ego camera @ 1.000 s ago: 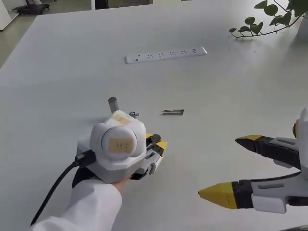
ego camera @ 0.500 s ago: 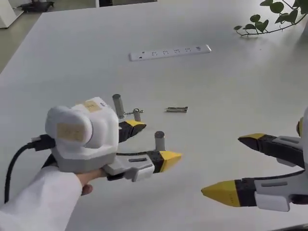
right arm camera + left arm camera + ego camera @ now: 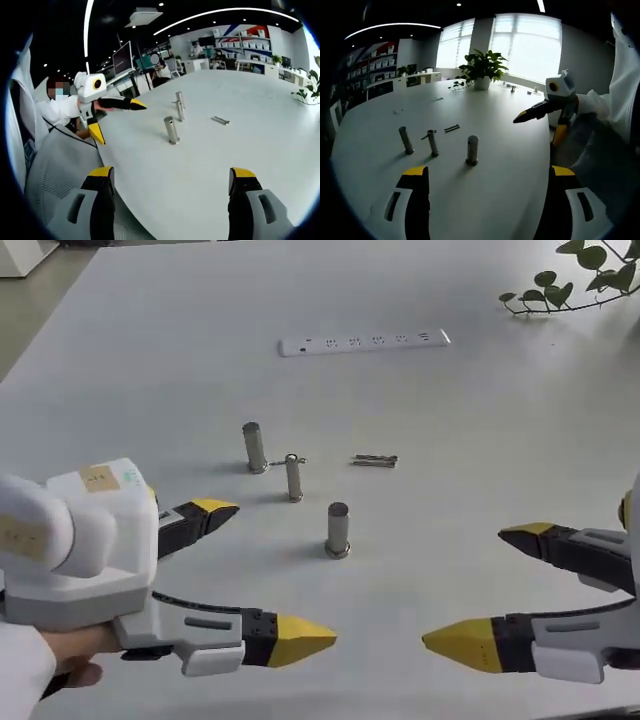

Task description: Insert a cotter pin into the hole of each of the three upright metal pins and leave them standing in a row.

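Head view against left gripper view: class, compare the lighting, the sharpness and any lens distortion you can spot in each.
Head view: soft, even light, the nearest pin sharp with only a faint shadow, the power strip straight. Left gripper view: fisheye bows the edge of the table, and the windows glare white behind the plant.

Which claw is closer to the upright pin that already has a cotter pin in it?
Left. The left claw is open just short of that pin, on the person's side and slightly left; the right claw is open well off to its right.
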A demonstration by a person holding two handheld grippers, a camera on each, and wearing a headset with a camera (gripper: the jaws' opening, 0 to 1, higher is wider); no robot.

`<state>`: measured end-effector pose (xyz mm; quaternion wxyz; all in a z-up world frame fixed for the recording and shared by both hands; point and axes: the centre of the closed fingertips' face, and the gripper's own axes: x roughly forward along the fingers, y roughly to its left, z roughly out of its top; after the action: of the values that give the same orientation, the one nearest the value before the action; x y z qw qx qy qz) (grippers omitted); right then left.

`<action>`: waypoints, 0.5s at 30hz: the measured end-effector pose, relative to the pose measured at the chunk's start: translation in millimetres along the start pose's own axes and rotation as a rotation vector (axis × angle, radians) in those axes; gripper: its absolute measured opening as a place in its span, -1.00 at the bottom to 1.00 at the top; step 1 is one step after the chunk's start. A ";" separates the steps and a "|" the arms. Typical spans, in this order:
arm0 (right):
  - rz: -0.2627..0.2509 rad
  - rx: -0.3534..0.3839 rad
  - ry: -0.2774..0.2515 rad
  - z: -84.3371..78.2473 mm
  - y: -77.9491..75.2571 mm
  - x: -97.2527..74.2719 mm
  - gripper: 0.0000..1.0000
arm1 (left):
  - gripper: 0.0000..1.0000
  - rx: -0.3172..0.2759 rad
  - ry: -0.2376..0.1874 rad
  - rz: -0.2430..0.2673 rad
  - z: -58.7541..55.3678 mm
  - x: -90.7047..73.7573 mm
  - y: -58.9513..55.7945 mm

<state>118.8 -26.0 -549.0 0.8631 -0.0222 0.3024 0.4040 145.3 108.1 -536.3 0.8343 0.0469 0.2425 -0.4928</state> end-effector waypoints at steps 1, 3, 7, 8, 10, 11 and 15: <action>-0.001 0.000 0.000 0.6 -0.7 -0.2 0.86 | 0.99 -0.006 0.000 -0.002 -0.7 -1.2 -1.1; -0.004 0.001 0.001 2.3 -2.0 -2.1 0.86 | 0.99 -0.007 0.000 0.001 -2.3 -3.8 -2.5; -0.022 -0.062 0.036 11.5 -7.9 -9.7 0.80 | 0.99 -0.025 -0.007 0.001 -4.4 -6.3 -7.8; -0.028 -0.084 0.050 13.0 -10.3 -11.3 0.79 | 0.99 -0.025 -0.008 -0.002 -4.7 -6.5 -9.4; -0.038 -0.110 0.089 18.0 -17.9 -13.3 0.77 | 0.99 -0.031 -0.010 -0.017 -5.4 -7.0 -13.7; -0.041 -0.121 0.094 22.5 -21.8 -13.2 0.75 | 0.99 -0.036 -0.013 -0.022 -5.5 -7.2 -15.1; -0.030 -0.177 0.113 45.0 -37.2 -10.1 0.60 | 0.99 -0.033 0.006 0.012 -10.0 -8.9 -9.7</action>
<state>163.0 -45.1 -514.5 0.8452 -0.1256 0.3134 0.4142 130.0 113.5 -539.5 0.8372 0.0360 0.2527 -0.4837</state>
